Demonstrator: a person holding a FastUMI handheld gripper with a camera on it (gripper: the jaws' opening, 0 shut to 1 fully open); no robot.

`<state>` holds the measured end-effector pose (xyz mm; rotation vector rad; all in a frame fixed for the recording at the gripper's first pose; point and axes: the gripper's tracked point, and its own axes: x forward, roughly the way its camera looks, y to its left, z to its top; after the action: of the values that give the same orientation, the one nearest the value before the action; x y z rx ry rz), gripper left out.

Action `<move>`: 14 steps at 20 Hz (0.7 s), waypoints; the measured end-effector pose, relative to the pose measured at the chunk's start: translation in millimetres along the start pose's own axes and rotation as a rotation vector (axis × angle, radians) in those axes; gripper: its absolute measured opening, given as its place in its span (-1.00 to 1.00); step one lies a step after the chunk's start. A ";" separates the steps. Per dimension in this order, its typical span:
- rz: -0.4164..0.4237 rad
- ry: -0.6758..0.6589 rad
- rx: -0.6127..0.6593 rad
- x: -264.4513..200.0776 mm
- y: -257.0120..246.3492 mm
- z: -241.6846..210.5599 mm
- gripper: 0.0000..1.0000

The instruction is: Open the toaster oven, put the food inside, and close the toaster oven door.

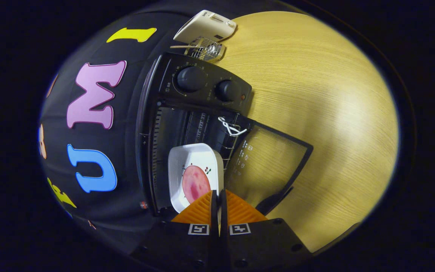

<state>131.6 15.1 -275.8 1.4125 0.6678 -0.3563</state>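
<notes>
- The gripper (218,196) has its fingers drawn close, pinching the near rim of the white dish (195,175), it seems.
- The dish, carrying a pink slice of food (195,184), lies just ahead of the fingers, at the mouth of the toaster oven (187,124).
- The oven's glass door (268,162) hangs open beside the dish, over the wooden table (315,105).
- A white toaster (206,25) stands beyond the oven.

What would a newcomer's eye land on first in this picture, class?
Probably the white dish holding a pink slice of food, pinched at its rim between the gripper fingers and going into the mouth of the black toaster oven. Next, the oven's glass door hanging open over the pale wooden table, and a cream-coloured appliance beyond the oven.
</notes>
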 end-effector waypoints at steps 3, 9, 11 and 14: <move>-0.033 -0.104 0.081 14.7 5.0 10.9 -0.90; -0.090 -0.189 0.156 49.1 21.0 1.2 -0.90; -0.129 -0.235 0.152 56.5 18.6 6.7 -0.90; -0.142 -0.259 0.193 62.5 18.8 9.3 -0.89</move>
<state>193.0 18.6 -299.5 1.4721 0.5321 -0.7185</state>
